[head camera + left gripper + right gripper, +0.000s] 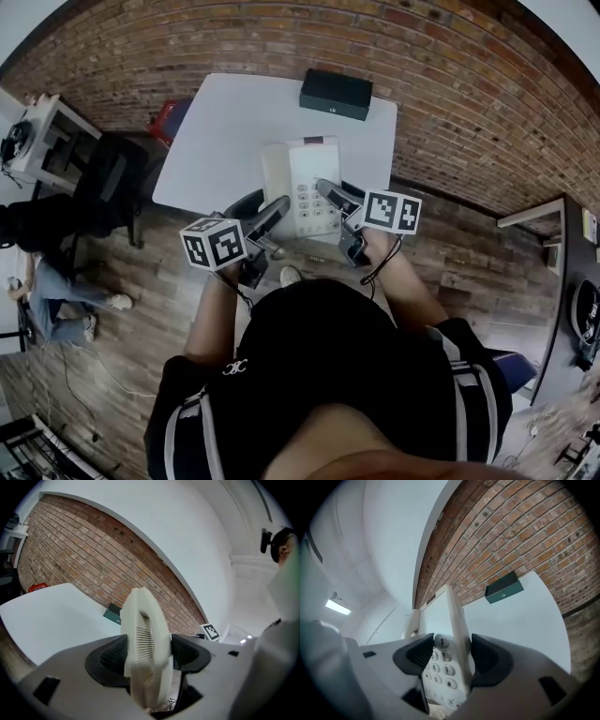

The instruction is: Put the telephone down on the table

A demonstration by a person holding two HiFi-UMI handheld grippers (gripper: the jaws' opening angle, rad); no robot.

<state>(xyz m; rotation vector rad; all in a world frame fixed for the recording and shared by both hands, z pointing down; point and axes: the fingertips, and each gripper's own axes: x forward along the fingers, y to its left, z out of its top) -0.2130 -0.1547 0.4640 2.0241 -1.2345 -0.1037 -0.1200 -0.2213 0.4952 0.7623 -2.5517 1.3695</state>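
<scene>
A cream push-button telephone [305, 187] with its handset along its left side sits over the near part of the white table [225, 131]. My left gripper [274, 211] is shut on the handset side; in the left gripper view the ribbed handset [143, 634] fills the gap between the dark pads of that gripper [144, 656]. My right gripper [330, 194] is shut on the telephone's right edge. The right gripper view shows the keypad [440, 660] pinched in that gripper [449, 654]. Whether the telephone's base touches the table cannot be told.
A dark green box [336, 94] lies at the table's far edge, also seen as the green box [502, 588]. A red object [169, 118] and a black chair [108, 183] stand left of the table. A seated person [56, 295] is at far left. Brick wall behind.
</scene>
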